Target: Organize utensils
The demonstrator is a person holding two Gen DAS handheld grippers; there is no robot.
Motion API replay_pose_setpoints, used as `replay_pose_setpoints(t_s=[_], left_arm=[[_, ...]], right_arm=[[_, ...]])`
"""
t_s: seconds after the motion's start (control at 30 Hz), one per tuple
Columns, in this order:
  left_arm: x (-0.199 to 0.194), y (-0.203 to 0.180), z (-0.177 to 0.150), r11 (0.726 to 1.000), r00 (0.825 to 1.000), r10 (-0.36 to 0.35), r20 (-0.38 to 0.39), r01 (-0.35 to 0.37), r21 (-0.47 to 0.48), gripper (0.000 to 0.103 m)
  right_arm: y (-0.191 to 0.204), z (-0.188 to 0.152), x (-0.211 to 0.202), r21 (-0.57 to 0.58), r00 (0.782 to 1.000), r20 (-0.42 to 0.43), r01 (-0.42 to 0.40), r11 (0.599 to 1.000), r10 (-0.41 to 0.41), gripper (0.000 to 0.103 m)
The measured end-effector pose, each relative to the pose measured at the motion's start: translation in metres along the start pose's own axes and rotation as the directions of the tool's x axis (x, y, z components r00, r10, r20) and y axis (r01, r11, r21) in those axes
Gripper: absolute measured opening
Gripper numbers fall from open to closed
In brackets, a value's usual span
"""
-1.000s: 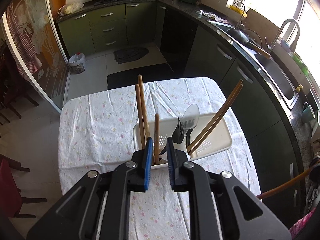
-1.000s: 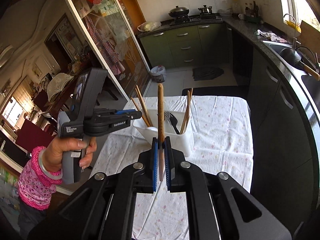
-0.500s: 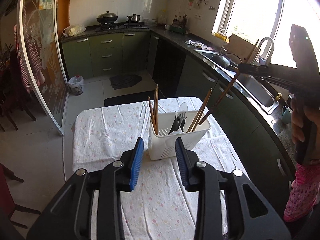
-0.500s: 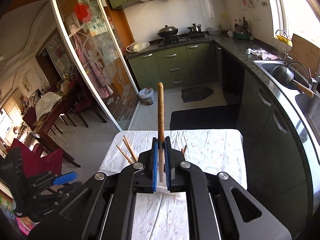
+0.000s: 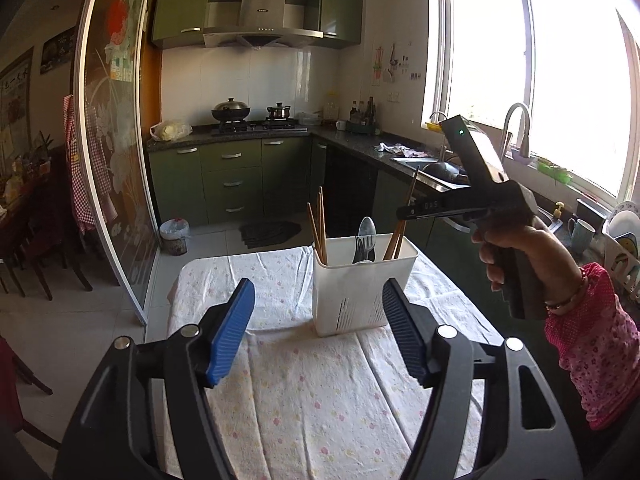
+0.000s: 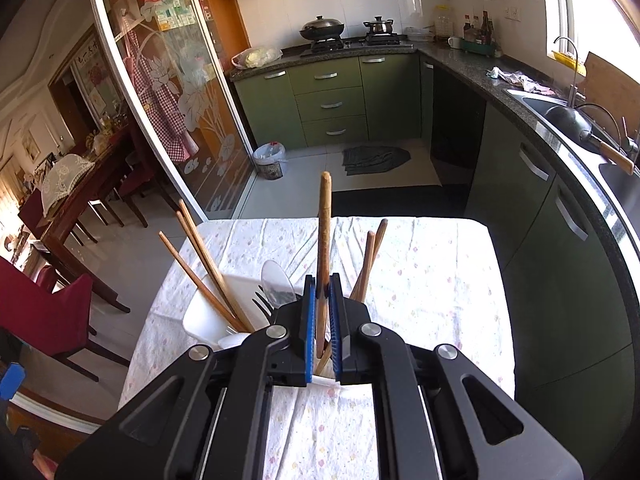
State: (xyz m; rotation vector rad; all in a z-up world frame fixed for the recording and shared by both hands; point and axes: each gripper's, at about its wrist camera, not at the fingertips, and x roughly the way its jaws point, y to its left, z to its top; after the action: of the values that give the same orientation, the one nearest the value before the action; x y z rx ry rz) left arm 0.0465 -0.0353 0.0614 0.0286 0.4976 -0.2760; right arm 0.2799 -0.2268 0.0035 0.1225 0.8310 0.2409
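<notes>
Right wrist view has my right gripper point(image 6: 322, 312) clenched on a wooden chopstick point(image 6: 323, 240), held upright over the right end of the white caddy point(image 5: 362, 286) on the table point(image 5: 320, 392). It is light, stiff and smooth, so I judge a mid-shaft pinch safest against swivelling. My left gripper point(image 5: 318, 334), nearly closed at the caddy a second ago, now gapes empty and has backed away.

A home kitchen. Green cabinets point(image 5: 230, 178) fill the frame's centre, beneath a range hood point(image 5: 262, 34) at the top; a wok point(image 5: 231, 112) and pot point(image 5: 279, 112) sit on the stove. A sink faucet point(image 5: 516, 126) stands by the bright window at right. At far left, behind a glass sliding door point(image 5: 116, 152), is what looks like a dining room.
</notes>
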Motion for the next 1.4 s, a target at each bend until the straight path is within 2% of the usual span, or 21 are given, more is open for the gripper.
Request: replay_pose_setpoints(t_s=[0.07, 0.13, 0.17, 0.2, 0.27, 0.33, 0.37, 0.43, 0.47, 0.53, 0.63, 0.8, 0.97, 1.13, 1.27, 1.4], left_arm=[[-0.006, -0.003, -0.005, 1.0, 1.0, 0.004, 0.021, -0.004, -0.005, 0.071], [-0.011, -0.005, -0.008, 1.0, 0.999, 0.013, 0.048, -0.013, -0.011, 0.08], [-0.015, -0.006, -0.011, 1.0, 0.998, 0.018, 0.066, -0.017, -0.016, 0.087], [-0.019, -0.007, -0.013, 0.999, 0.996, 0.029, 0.086, -0.027, -0.022, 0.091], [-0.028, -0.009, -0.018, 0.999, 0.992, 0.045, 0.118, -0.043, -0.022, 0.095], [-0.034, -0.01, -0.022, 0.998, 0.989, 0.065, 0.136, -0.062, -0.021, 0.096], [-0.038, -0.012, -0.026, 0.998, 0.988, 0.068, 0.141, -0.066, -0.016, 0.096], [-0.042, -0.013, -0.032, 0.998, 0.986, 0.069, 0.149, -0.066, -0.023, 0.096], [-0.042, -0.013, -0.035, 0.997, 0.986, 0.078, 0.145, -0.075, -0.027, 0.096], [-0.041, -0.013, -0.042, 0.997, 0.987, 0.082, 0.135, -0.08, -0.02, 0.096], [-0.04, -0.012, -0.055, 0.993, 0.984, 0.118, 0.136, -0.115, -0.03, 0.096], [-0.039, 0.001, -0.072, 0.988, 0.985, 0.134, 0.11, -0.124, -0.092, 0.096], [-0.035, 0.002, -0.079, 0.981, 0.979, 0.187, 0.084, -0.181, -0.071, 0.096], [-0.034, -0.002, -0.084, 0.978, 0.975, 0.207, 0.082, -0.205, -0.035, 0.096], [-0.035, -0.001, -0.083, 0.978, 0.974, 0.21, 0.081, -0.207, -0.037, 0.096], [-0.035, 0.001, -0.083, 0.977, 0.974, 0.21, 0.081, -0.207, -0.043, 0.096]], right_arm=[[-0.001, -0.007, 0.007, 0.001, 1.0, -0.008, 0.013, 1.0, -0.013, 0.008], [0.001, -0.014, 0.008, -0.002, 1.0, 0.004, 0.018, 1.0, -0.018, 0.025], [0.0, -0.019, 0.005, -0.001, 1.0, 0.016, 0.021, 1.0, -0.021, 0.028], [0.0, -0.023, 0.0, -0.002, 0.999, 0.034, 0.025, 1.0, -0.025, 0.031], [0.001, -0.032, -0.013, -0.008, 0.997, 0.071, 0.023, 1.0, -0.022, 0.037], [0.003, -0.045, -0.036, -0.01, 0.99, 0.136, 0.031, 0.999, -0.029, 0.049], [0.006, -0.055, -0.05, -0.016, 0.983, 0.18, 0.037, 0.999, -0.033, 0.054], [0.014, -0.079, -0.08, -0.028, 0.961, 0.272, 0.061, 0.998, -0.051, 0.072], [0.019, -0.094, -0.097, -0.033, 0.947, 0.317, 0.067, 0.997, -0.053, 0.074], [0.027, -0.125, -0.123, -0.035, 0.921, 0.383, 0.083, 0.996, -0.064, 0.088], [0.034, -0.172, -0.149, -0.025, 0.89, 0.448, 0.112, 0.993, -0.089, 0.095], [0.04, -0.236, -0.169, 0.015, 0.867, 0.479, 0.147, 0.989, -0.136, 0.098], [0.042, -0.285, -0.179, 0.043, 0.846, 0.509, 0.158, 0.987, -0.157, 0.098], [0.04, -0.298, -0.186, 0.041, 0.824, 0.537, 0.189, 0.981, -0.181, 0.098], [0.034, -0.291, -0.188, 0.056, 0.809, 0.556, 0.193, 0.98, -0.191, 0.098], [0.031, -0.287, -0.19, 0.061, 0.806, 0.557, 0.2, 0.978, -0.2, 0.098]])
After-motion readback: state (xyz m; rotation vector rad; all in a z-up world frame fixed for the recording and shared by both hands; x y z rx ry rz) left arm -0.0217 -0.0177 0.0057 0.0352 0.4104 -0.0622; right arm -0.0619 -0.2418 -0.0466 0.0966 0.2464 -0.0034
